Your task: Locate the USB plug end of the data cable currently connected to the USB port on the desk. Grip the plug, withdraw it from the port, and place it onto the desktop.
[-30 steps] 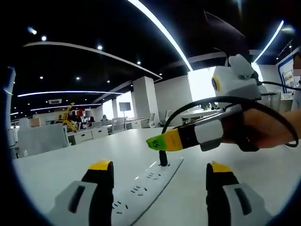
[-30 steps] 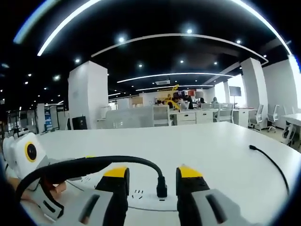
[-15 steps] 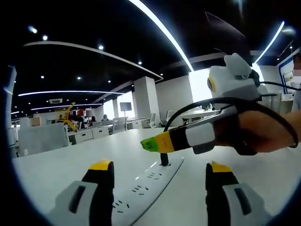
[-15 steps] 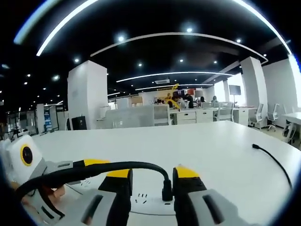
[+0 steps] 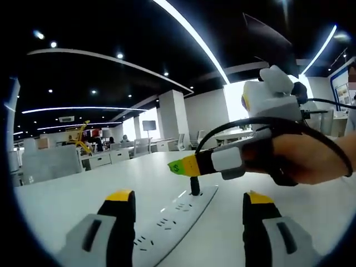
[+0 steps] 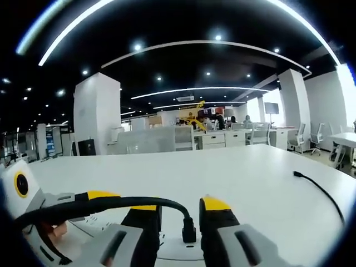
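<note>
The white desk (image 6: 261,172) spanned both views, with an open-plan office behind it (rows of chairs and partitions, all far off). On it lay a white power strip (image 5: 172,219), running away from the left tongs (image 5: 188,201), whose yellow-tipped jaws stood wide apart and held nothing, hovering over the near end of the strip. In the left gripper view the right tongs (image 5: 177,166) reached in from the right, held in a person's hand (image 5: 303,158), their tip just above the plug. The black data cable (image 6: 119,203) arched from the left of the right gripper view down to the USB plug (image 6: 189,231), which stood upright in the power strip (image 6: 169,250); the same plug (image 5: 194,186) appeared seated near the strip's far end in the left gripper view. The jaws of the right tongs (image 6: 181,214) stood narrowly parted on either side of the plug, close to its flanks; whether they already touched it could not be told. A second, loose end of black cable (image 6: 317,189) lay on the desk well to the right. The plug was probably light, rigid and smooth-sided, held only by port friction, while the cable was soft and would bend; the better hold would therefore be on the plug's moulded body, low, near the port, with a straight pull along its axis.
</note>
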`<state>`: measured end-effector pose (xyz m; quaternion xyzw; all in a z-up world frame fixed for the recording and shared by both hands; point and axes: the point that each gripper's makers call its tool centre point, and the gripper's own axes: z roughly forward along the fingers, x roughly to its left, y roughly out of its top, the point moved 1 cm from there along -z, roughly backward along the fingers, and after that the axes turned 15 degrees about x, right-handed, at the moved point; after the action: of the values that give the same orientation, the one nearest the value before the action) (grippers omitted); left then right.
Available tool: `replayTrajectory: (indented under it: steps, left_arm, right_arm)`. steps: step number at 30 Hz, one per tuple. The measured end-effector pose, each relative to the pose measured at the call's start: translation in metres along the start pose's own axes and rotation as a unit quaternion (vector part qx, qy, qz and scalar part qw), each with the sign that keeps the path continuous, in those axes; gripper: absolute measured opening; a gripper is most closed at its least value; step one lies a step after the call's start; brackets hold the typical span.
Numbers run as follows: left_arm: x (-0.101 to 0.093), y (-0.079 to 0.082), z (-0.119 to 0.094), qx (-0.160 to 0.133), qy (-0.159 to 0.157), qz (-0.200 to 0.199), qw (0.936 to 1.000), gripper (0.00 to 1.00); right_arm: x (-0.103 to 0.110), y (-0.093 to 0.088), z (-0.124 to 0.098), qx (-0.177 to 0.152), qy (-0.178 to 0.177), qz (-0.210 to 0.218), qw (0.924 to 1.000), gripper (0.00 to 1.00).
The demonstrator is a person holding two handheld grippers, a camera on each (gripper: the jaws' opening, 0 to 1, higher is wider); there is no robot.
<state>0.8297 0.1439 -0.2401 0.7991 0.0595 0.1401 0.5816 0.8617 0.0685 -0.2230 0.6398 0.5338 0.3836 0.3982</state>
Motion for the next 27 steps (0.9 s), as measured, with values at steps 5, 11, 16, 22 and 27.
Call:
replayTrajectory:
  steps: [5, 11, 16, 22, 27]
  left_arm:
    - [-0.0008, -0.0011, 0.0004, 0.003, 0.001, 0.002, 1.0000, 0.79]
    - [-0.0013, -0.0016, 0.0005, 0.003, 0.002, 0.002, 1.0000, 0.78]
    - [-0.0015, -0.0018, 0.0005, 0.003, 0.003, 0.001, 1.0000, 0.78]
    - [-0.0022, -0.0023, 0.0002, 0.004, 0.004, 0.003, 1.0000, 0.78]
    - [-0.0025, -0.0025, 0.0002, 0.005, 0.004, 0.004, 1.0000, 0.78]
  right_arm:
    - [0.0002, -0.0003, 0.0001, -0.001, -0.003, -0.002, 1.0000, 0.25]
    - [-0.0024, 0.0007, 0.0001, -0.003, -0.008, 0.001, 1.0000, 0.20]
    - [-0.0042, -0.0006, -0.0001, -0.003, -0.013, 0.001, 0.9999, 0.15]
    - [-0.0031, -0.0014, -0.0006, 0.002, -0.036, -0.034, 0.9988, 0.09]
    - [-0.0060, -0.0015, -0.0013, -0.001, -0.048, -0.052, 0.9975, 0.06]
